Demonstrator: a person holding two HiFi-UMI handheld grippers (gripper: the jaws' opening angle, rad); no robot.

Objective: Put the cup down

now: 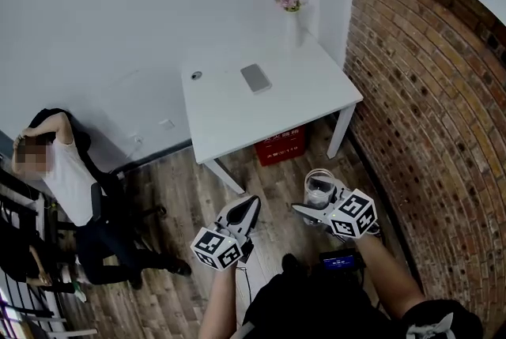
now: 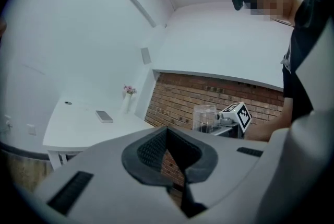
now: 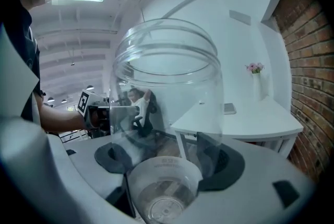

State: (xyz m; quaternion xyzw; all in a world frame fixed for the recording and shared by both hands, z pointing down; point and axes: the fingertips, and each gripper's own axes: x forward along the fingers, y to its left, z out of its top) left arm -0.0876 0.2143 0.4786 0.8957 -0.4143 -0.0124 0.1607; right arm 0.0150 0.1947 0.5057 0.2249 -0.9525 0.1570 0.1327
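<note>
Fingers (image 3: 230, 164) around cup (image 3: 167, 87), right gripper view

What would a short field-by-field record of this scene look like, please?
Right gripper: shut on a clear plastic cup, upright, above the wooden floor
Left gripper: shut, empty
Cup contents: appears empty
Target surface: white rectangular table, ahead of both grippers
On table: grey flat phone; white vase with pink flowers
Under table: red crate
Right side: red brick wall
Bystander: seated person, at left
</note>
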